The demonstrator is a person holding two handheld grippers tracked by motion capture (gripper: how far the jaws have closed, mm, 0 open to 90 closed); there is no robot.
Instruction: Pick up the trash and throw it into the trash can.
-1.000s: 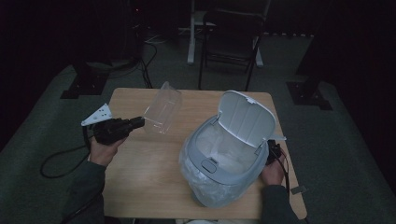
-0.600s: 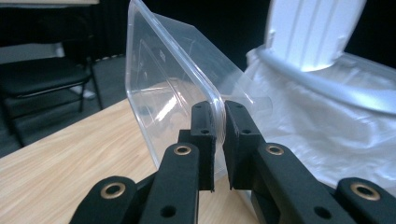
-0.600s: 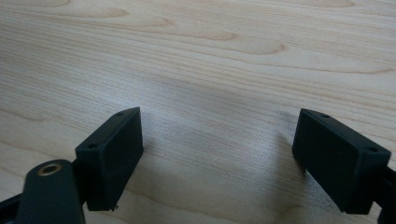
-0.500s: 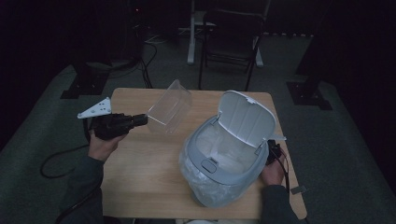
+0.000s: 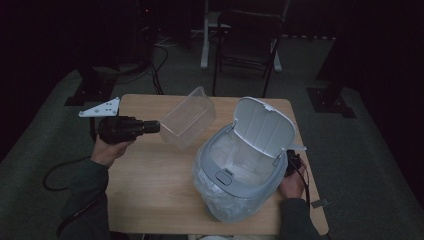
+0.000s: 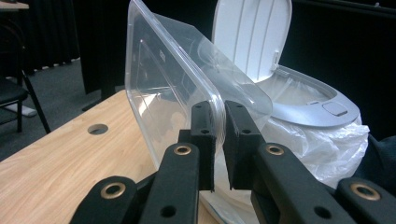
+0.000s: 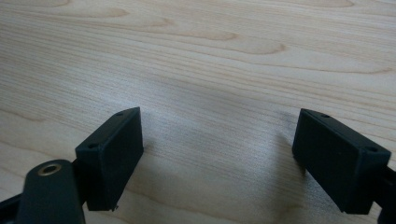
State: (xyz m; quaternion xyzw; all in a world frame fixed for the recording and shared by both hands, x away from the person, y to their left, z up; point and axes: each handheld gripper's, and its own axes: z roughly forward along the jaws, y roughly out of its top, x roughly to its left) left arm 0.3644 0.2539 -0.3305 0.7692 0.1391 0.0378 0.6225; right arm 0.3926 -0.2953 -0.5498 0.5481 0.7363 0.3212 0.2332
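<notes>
A clear plastic container (image 5: pixel 189 120) hangs tilted above the wooden table (image 5: pixel 150 200), and my left gripper (image 5: pixel 157 127) is shut on its rim. In the left gripper view the two black pads pinch the container (image 6: pixel 163 93) wall, with my left gripper (image 6: pixel 219 135) at its near edge. A grey bin (image 5: pixel 240 170) lined with a plastic bag stands at the right with its lid (image 5: pixel 260 122) raised; it also stands behind the container as the bin (image 6: pixel 308 102). My right gripper (image 5: pixel 294 162) rests behind the bin; my right gripper (image 7: pixel 217 154) is open over bare wood.
A round cable hole (image 6: pixel 97 129) sits in the table top beyond the container. A black chair (image 5: pixel 250 45) and a stand base stand on the dark floor behind the table. A cable trails from the left hand off the table's left edge.
My left gripper has risen with the clear container, which has lifted and tipped further toward the bin. The right hand stays in place.
</notes>
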